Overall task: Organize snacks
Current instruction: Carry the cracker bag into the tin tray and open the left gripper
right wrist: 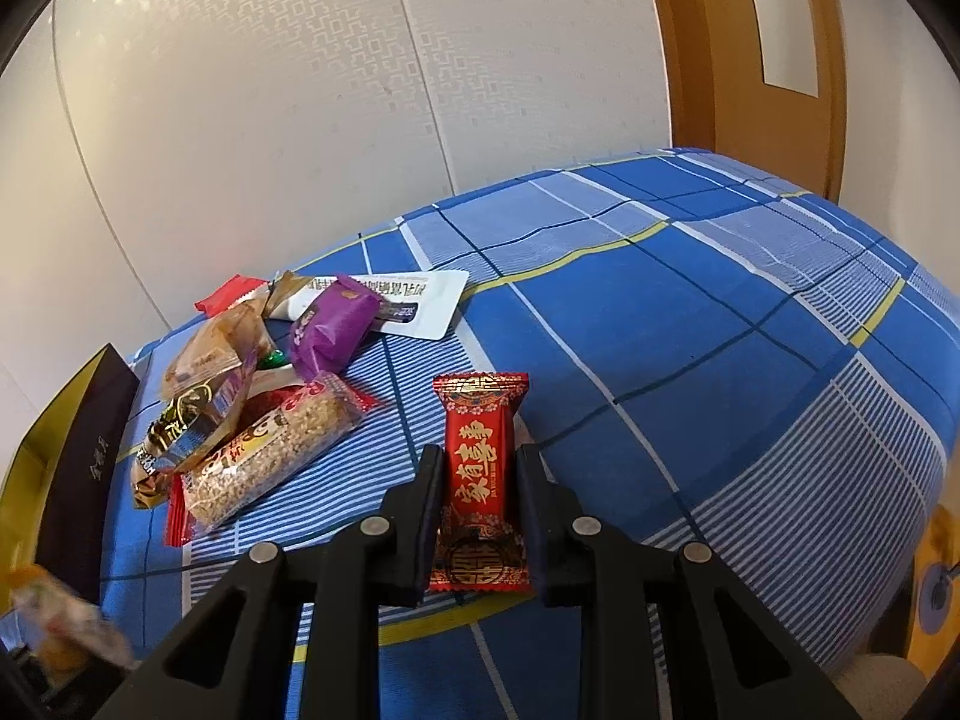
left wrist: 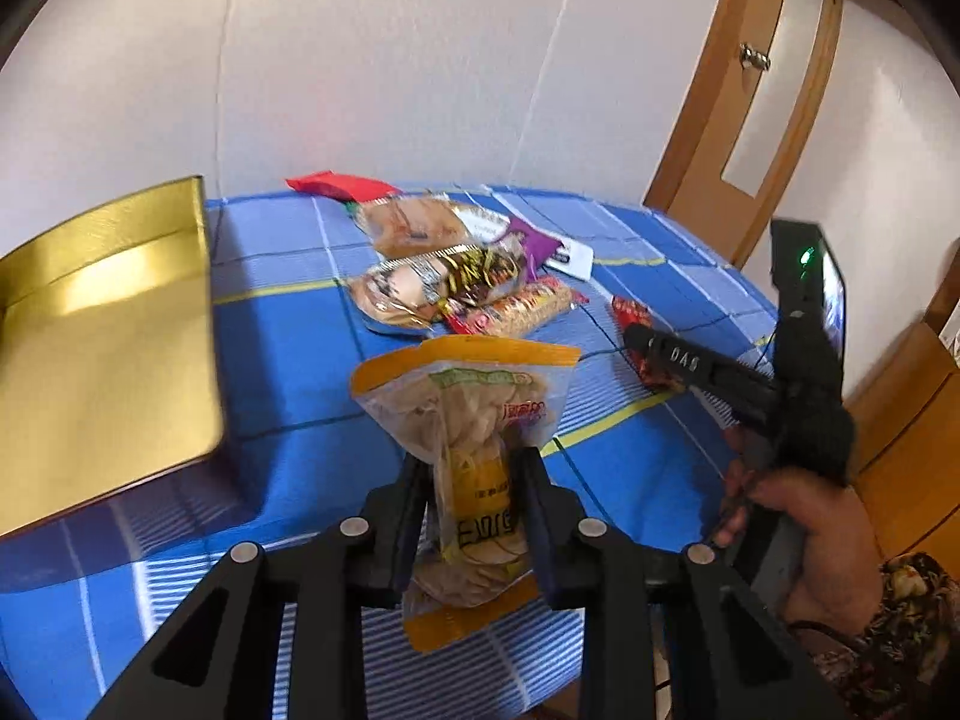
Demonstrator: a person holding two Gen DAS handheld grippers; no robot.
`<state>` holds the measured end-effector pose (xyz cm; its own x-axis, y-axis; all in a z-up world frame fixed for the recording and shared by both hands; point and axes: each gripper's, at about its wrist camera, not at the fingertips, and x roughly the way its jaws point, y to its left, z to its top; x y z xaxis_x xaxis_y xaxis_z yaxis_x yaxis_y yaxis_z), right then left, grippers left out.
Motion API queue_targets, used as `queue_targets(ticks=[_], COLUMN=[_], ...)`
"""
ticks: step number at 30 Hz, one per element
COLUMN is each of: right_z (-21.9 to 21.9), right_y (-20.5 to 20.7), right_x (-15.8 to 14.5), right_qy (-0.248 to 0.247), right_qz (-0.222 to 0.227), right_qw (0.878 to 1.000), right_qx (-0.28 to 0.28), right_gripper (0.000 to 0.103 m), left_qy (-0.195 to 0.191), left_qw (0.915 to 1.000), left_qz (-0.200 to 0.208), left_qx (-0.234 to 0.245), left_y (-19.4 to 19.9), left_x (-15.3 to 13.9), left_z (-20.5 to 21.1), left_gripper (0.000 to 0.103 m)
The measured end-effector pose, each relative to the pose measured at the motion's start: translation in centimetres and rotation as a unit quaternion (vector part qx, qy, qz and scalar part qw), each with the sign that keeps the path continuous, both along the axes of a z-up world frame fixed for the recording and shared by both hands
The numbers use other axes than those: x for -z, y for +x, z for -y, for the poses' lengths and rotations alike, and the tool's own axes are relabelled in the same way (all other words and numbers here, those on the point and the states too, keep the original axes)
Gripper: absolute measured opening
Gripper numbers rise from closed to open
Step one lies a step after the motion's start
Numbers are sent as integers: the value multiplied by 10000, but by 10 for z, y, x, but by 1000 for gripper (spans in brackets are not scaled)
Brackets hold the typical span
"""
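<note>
My left gripper [left wrist: 471,468] is shut on a clear snack bag with orange ends [left wrist: 468,420], pinched at its middle and lifted off the blue checked cloth [left wrist: 288,354]. A gold tin box [left wrist: 102,348] stands open to its left. My right gripper [right wrist: 477,468] is shut on a red candy packet with gold characters [right wrist: 480,474], held upright above the cloth [right wrist: 690,360]. A pile of snacks [left wrist: 450,276] lies mid-table: a seed bar [right wrist: 270,456], a purple packet [right wrist: 333,330], a red wrapper [left wrist: 336,185]. The right gripper [left wrist: 648,354] also shows at right in the left wrist view.
A white flat sachet [right wrist: 420,303] lies behind the purple packet. The dark side of the box [right wrist: 84,468] stands at the left of the right wrist view. A wooden door [left wrist: 744,114] is behind the table. A hand with a patterned sleeve [left wrist: 828,540] holds the right gripper.
</note>
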<state>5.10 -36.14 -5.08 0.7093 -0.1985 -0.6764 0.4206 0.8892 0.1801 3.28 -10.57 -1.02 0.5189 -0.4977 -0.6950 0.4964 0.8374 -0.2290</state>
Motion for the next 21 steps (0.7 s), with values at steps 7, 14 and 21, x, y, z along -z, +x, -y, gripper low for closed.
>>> queue_targets(ticks=[7,14,21], right_z=[-1,-2,-3], right_y=[0,1,2], right_x=[0,0,0], right_qy=[-71,-102,-169], right_qz=[-13,-16,-32], right_qw=[10000,9999,9998], right_qx=[-40,-53,-70], right_gripper=[25,25,25], left_qy=[-165,-135,331], left_qw=[9989,9949,9870], left_qz=[198,171,-28], left_qx=[-402,-989,-1571], left_y=[-1,17,46], left_x=[-23,-37,-34], left_z=[-37,-95,-158], left_gripper=[30,30,30])
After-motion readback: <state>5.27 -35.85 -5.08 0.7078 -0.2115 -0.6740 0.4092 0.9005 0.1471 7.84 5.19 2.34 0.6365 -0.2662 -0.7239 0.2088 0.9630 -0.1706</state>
